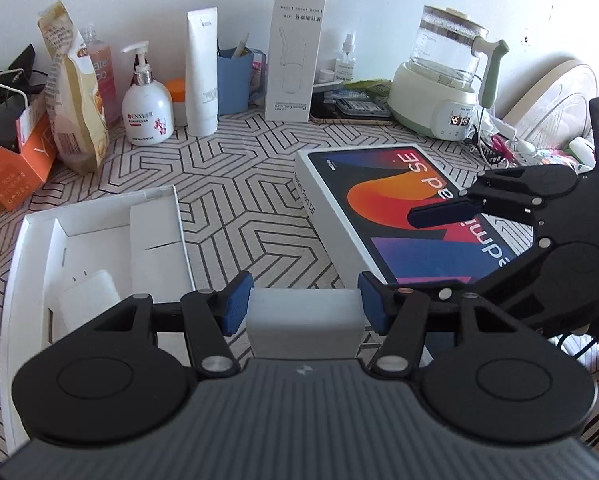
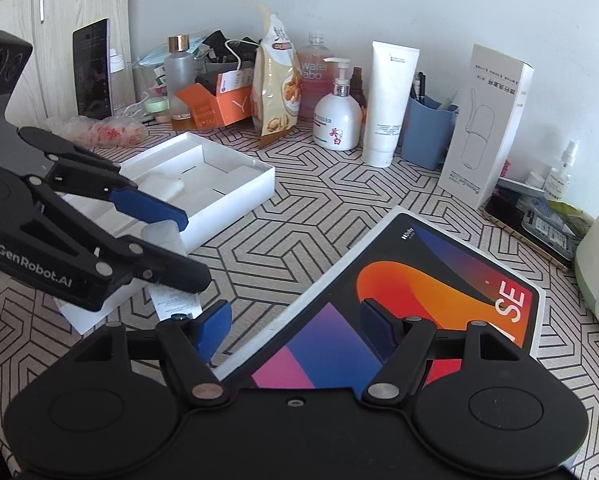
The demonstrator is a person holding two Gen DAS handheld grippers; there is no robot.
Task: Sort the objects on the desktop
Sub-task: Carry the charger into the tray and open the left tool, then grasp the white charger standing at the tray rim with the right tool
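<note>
Now the left gripper [image 1: 303,300] squeezes a white block [image 1: 303,320]. The open box [image 1: 99,248] sits just left of it. The right gripper [image 2: 295,328] hangs wide open, empty, over the tablet box [image 2: 419,280].

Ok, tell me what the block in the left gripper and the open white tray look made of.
Block held in the left gripper: probably matte, slightly translucent plastic or silicone, with soft frosted faces. Open white tray: likely matte paperboard, judging by its thin folded walls and dividers.

A home: lotion bottle [image 1: 147,110], kettle [image 1: 447,76] and snack bag [image 2: 277,92] crowd the table.
</note>
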